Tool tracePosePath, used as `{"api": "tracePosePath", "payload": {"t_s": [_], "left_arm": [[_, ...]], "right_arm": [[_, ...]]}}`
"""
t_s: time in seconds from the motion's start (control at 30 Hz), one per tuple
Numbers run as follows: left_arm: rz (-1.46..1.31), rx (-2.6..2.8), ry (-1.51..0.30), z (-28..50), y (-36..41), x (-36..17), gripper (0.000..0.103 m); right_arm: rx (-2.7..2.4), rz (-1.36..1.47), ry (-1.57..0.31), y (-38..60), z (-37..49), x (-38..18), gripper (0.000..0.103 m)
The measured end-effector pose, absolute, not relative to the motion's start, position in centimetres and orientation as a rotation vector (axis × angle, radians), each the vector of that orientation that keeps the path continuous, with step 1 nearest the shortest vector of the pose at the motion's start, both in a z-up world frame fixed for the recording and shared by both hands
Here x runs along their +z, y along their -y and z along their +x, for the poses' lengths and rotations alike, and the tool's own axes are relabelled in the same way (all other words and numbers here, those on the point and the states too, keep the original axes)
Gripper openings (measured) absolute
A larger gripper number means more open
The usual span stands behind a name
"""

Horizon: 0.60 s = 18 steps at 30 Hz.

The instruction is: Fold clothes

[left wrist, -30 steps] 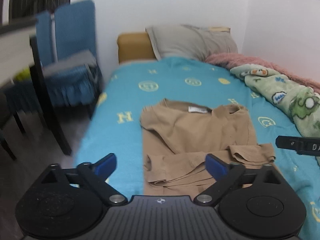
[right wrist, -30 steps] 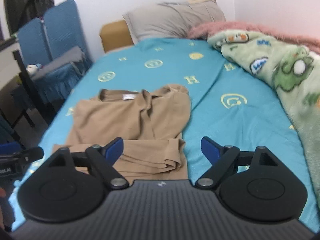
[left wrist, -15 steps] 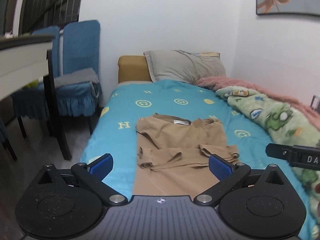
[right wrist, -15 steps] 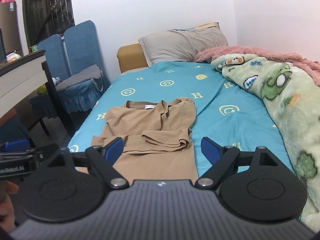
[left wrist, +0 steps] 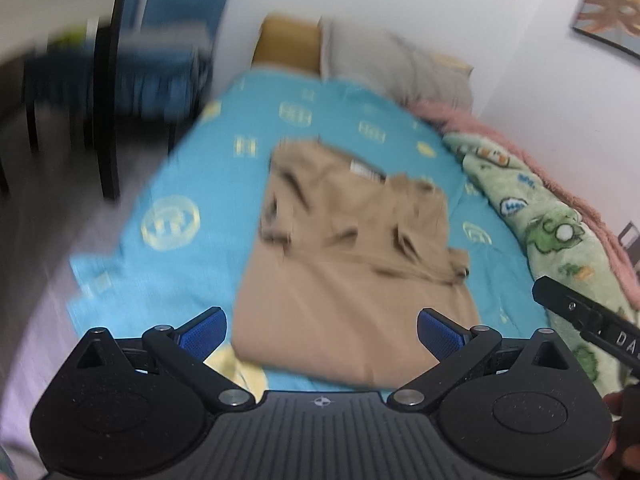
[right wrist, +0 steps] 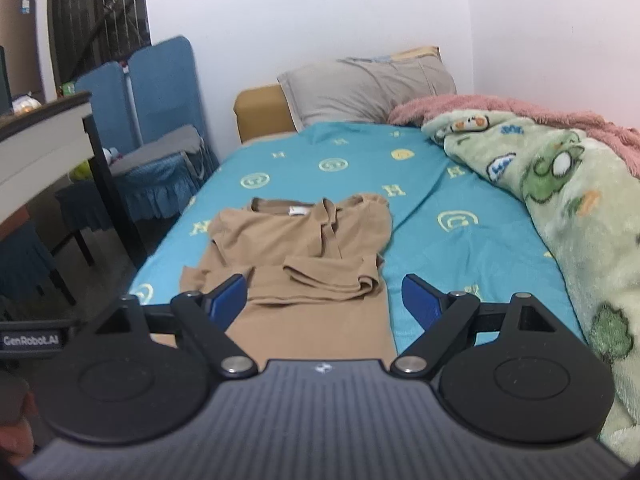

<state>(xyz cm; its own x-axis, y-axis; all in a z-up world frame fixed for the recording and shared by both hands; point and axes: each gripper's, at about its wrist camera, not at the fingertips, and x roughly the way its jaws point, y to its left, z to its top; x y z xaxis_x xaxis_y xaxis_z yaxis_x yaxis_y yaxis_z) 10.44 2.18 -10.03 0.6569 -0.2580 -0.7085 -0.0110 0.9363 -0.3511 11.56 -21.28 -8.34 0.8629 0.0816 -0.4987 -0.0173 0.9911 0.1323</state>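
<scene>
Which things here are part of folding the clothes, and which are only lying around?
Part of the job: tan shirt; left gripper, open; right gripper, open.

Lying around: grey pillow; green blanket; pink blanket; blue chairs; desk.

Bed (right wrist: 432, 184) covered by turquoise sheet printed with pale yellow letters and smiley faces. Lying on it: tan short-sleeved T-shirt (right wrist: 316, 256), flat, both sleeves folded inward, collar toward the headboard. Grey pillow (right wrist: 368, 92) at the head. Green cartoon-print fleece blanket (right wrist: 560, 208) and pink fuzzy blanket (right wrist: 500, 106) bunched along the wall side.
</scene>
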Motion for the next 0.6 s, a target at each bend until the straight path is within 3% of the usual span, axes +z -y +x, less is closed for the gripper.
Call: {"api": "tracePosePath", "payload": {"t_s": [0.33,0.53,0.6], "left_arm": [[-0.714,-0.144,-1.071,14.2,-4.6,-16.7,0.096],[-0.962,-0.118,-1.03,15.0,-7.2,-18.9,0.074],[-0.999,-0.124,-1.011,15.1,-7.6,-19.2,0.073]], "right_arm": [[0.028,0.156,-0.579,21.6,12.5,-9.6,0.086],[-0.039,0.194,-0.609,22.5,13.3,-10.5,0.086],[-0.049,0.227,-0.626,23.0,13.5,-10.9,0.086]]}}
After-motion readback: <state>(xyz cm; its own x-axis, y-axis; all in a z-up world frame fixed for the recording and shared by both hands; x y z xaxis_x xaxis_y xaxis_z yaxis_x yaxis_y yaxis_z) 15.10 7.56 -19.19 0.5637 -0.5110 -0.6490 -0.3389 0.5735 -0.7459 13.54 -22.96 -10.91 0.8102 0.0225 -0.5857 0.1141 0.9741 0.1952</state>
